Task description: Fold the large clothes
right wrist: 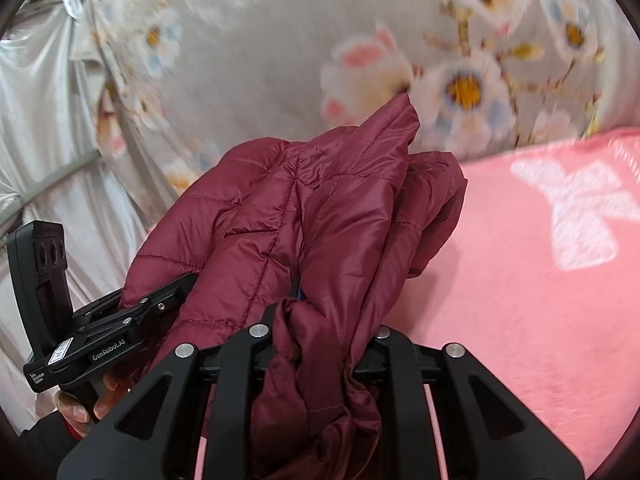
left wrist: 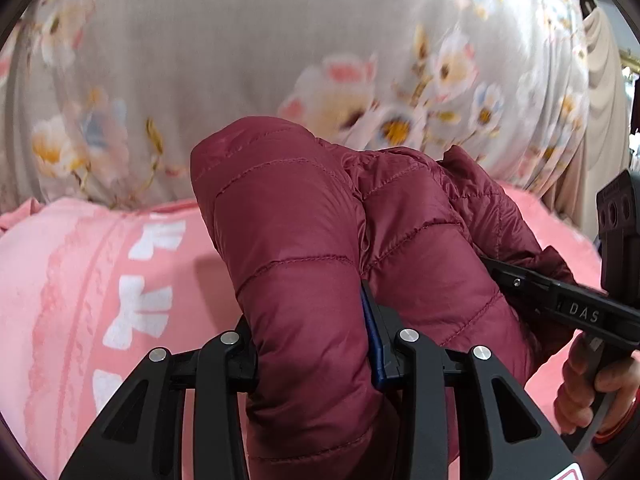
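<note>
A maroon quilted puffer jacket (left wrist: pixel 304 240) is bunched up and held above a pink blanket. My left gripper (left wrist: pixel 316 344) is shut on a thick fold of the jacket, which bulges over its fingers. My right gripper (right wrist: pixel 316 332) is shut on another gathered part of the jacket (right wrist: pixel 320 216), with fabric hanging down between the fingers. The right gripper also shows at the right edge of the left wrist view (left wrist: pixel 532 284), clamped into the jacket's side. The left gripper shows at the lower left of the right wrist view (right wrist: pixel 160 300), gripping the jacket's edge.
A pink blanket (left wrist: pixel 100 280) with white bow prints covers the surface below, also seen in the right wrist view (right wrist: pixel 540 280). A grey floral sheet (left wrist: pixel 240 60) lies behind it. Pale curtains (right wrist: pixel 36 120) hang at the side. A hand (left wrist: pixel 600 392) holds the right gripper's handle.
</note>
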The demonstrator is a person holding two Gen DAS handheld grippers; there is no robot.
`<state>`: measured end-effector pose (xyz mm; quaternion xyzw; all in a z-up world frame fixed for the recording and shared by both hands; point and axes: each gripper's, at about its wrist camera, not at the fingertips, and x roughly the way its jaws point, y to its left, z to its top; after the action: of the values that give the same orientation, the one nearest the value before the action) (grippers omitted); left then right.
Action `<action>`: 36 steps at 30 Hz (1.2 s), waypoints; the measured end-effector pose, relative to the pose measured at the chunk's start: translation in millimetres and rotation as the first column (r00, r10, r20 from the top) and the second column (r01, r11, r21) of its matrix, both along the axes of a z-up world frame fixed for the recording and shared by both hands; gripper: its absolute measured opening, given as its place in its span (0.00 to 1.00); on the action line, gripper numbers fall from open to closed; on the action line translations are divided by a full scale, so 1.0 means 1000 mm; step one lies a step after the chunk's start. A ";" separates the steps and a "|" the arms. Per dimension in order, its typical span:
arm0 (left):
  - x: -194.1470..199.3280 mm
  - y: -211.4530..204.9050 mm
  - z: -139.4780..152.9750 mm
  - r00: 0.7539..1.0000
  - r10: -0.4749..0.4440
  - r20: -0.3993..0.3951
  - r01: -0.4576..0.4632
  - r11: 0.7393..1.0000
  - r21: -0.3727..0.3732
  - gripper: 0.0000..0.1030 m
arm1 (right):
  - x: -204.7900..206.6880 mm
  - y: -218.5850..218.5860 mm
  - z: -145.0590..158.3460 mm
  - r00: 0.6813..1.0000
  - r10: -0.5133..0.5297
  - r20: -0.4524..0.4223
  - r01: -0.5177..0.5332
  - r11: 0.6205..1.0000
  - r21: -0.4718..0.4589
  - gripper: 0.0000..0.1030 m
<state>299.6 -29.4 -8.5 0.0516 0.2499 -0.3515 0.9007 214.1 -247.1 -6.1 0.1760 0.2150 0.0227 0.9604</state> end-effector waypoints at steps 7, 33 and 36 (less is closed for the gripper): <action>0.029 0.005 -0.059 0.998 0.024 -0.052 -0.021 0.998 0.057 0.37 | 0.030 -0.001 -0.059 0.991 -0.013 -0.130 0.018 0.999 0.037 0.17; 0.046 -0.020 -0.029 0.874 0.446 -0.192 -0.387 0.879 0.281 0.72 | 0.053 0.019 -0.020 0.947 -0.176 -0.267 0.115 0.966 -0.230 0.45; 0.049 -0.020 -0.056 0.864 0.459 -0.207 -0.400 0.876 0.271 0.77 | 0.053 0.016 -0.038 0.946 -0.171 -0.275 0.114 0.971 -0.209 0.45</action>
<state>348.9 -49.4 -64.7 0.0457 0.4102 -0.1149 0.9036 266.9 -230.8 -44.0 0.0999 0.3420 -0.0938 0.9296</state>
